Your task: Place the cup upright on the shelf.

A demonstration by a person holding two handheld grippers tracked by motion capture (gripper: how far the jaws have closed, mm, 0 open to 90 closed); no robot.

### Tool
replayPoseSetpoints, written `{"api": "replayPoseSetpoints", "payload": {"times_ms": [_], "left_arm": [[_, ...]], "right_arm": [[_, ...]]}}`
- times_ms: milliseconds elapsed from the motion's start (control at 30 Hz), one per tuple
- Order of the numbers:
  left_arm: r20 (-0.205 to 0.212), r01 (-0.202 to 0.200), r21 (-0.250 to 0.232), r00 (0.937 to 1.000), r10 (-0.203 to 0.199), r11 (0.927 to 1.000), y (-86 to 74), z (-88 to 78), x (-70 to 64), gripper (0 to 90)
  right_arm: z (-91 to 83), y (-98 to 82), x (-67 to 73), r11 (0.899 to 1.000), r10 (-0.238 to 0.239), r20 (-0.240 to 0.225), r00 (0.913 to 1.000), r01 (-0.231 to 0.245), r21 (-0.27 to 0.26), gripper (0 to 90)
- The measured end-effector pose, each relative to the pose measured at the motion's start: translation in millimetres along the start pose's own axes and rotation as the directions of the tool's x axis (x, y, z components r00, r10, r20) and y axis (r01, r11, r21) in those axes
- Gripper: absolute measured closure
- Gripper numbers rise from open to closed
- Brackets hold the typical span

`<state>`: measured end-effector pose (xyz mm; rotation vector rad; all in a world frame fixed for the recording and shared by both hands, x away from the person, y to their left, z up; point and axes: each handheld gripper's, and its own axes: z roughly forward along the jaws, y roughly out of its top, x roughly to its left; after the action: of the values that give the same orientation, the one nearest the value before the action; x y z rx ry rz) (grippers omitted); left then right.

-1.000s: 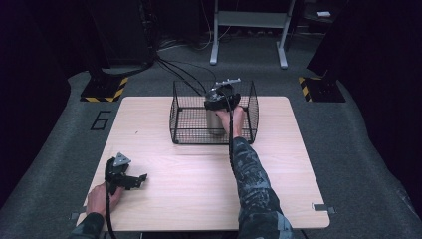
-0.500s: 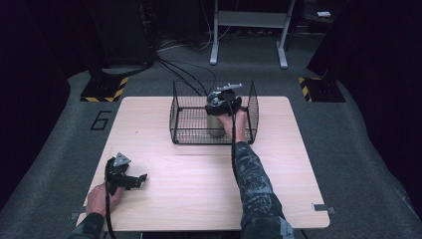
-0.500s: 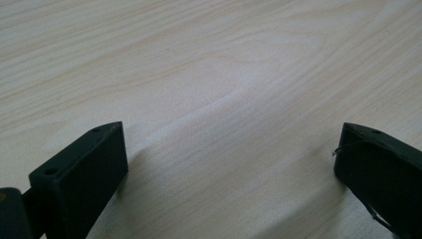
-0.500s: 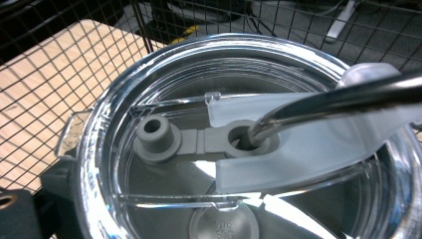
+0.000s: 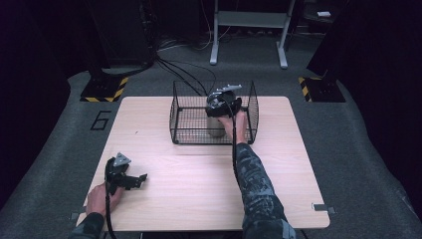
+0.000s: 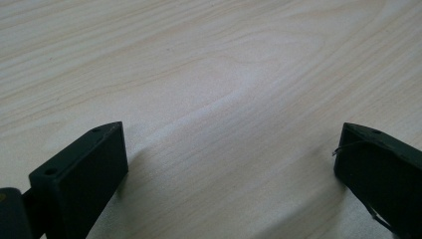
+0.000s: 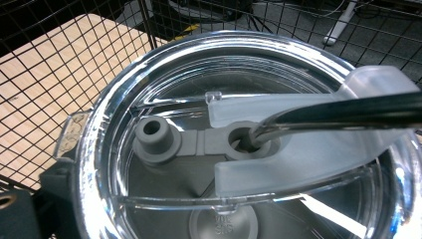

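Observation:
A steel tumbler (image 5: 215, 125) with a clear lid (image 7: 239, 149) and a metal straw (image 7: 348, 112) stands upright inside a black wire basket (image 5: 189, 117) at the back of the table. My right gripper (image 5: 222, 102) reaches into the basket from above and is shut on the tumbler near its rim; one black jaw presses the lid's left edge in the right gripper view. My left gripper (image 5: 135, 180) rests on the table at the front left. Its jaws (image 6: 229, 164) are wide open over bare wood.
The light wooden table (image 5: 199, 174) has open room between the basket and the front edge. Dark floor, cables and stand legs (image 5: 249, 35) lie beyond the table's far side.
The right gripper has shifted very slightly up and right over the tumbler. The left gripper has not moved.

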<state>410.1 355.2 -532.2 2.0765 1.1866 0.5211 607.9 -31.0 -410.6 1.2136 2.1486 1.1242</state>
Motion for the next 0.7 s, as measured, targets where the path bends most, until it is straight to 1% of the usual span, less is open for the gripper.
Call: {"api": "replayPoseSetpoints", "payload": {"times_ms": [33, 67, 167, 233, 300, 333, 433, 467, 500, 533, 567, 633, 700], "left_arm": [[-0.001, -0.001, -0.002, 1.0, 0.001, 1.0, 0.0, 0.0, 0.0, 0.2], [-0.001, -0.003, 0.001, 1.0, 0.003, 1.0, 0.1, -0.2, 0.2, 0.1], [0.0, 0.0, 0.0, 1.0, 0.0, 1.0, 0.0, 0.0, 0.0, 0.1], [-0.001, 0.0, 0.001, 1.0, 0.0, 1.0, 0.0, -0.1, -0.1, 0.1], [-0.001, 0.0, 0.001, 1.0, 0.0, 1.0, 0.0, -0.1, -0.1, 0.1], [0.0, -0.001, 0.0, 1.0, 0.001, 1.0, 0.0, 0.0, 0.0, 0.1], [0.0, -0.001, 0.001, 1.0, 0.001, 1.0, 0.0, -0.1, 0.1, 0.1], [-0.001, -0.004, 0.001, 1.0, 0.004, 1.0, 0.1, -0.1, 0.2, 0.1], [0.0, 0.0, 0.0, 1.0, 0.0, 1.0, 0.0, 0.0, -0.1, 0.1], [-0.001, -0.001, 0.0, 1.0, 0.001, 1.0, -0.1, -0.1, 0.0, 0.1], [-0.001, -0.001, 0.0, 1.0, 0.001, 1.0, -0.1, -0.1, 0.0, 0.1], [0.0, -0.002, 0.0, 1.0, 0.002, 1.0, -0.1, 0.0, 0.0, 0.1], [0.0, -0.001, 0.0, 1.0, 0.001, 1.0, -0.1, 0.0, 0.0, 0.1]], "right_arm": [[0.5, 0.7, -0.1, 1.0, 0.002, 0.0, 1.0, -0.002, -0.002, 3.0], [0.1, 0.8, -0.5, 1.0, -0.007, 0.002, 1.0, 0.007, 0.0, 3.0], [-0.6, 1.1, -0.6, 1.0, 0.001, 0.001, 1.0, -0.001, 0.009, 1.6], [-1.3, 1.6, -0.9, 1.0, 0.002, 0.008, 1.0, -0.002, 0.01, 0.0], [-3.3, 2.5, -0.8, 1.0, 0.006, -0.006, 1.0, -0.006, 0.024, 0.0], [-4.9, 3.1, -1.0, 1.0, 0.001, -0.01, 1.0, -0.001, 0.025, 0.0], [-9.3, 4.5, -1.2, 1.0, 0.008, -0.02, 0.9998, -0.007, 0.027, 0.0], [-13.1, 6.2, -0.4, 0.999, 0.019, -0.023, 0.9996, -0.018, 0.046, 0.0], [-15.5, 6.5, -0.4, 0.999, 0.018, -0.026, 0.9995, -0.017, 0.05, 0.0], [-18.0, 6.9, -0.6, 0.998, 0.015, -0.035, 0.9993, -0.012, 0.065, 0.0], [-18.0, 6.9, -0.6, 0.998, 0.015, -0.035, 0.9993, -0.012, 0.065, 0.0], [-28.2, 7.7, -0.2, 0.996, 0.019, -0.038, 0.9991, -0.016, 0.082, 0.0], [-36.3, 8.3, -0.5, 0.997, 0.014, -0.039, 0.9992, -0.011, 0.08, 0.0]]}}
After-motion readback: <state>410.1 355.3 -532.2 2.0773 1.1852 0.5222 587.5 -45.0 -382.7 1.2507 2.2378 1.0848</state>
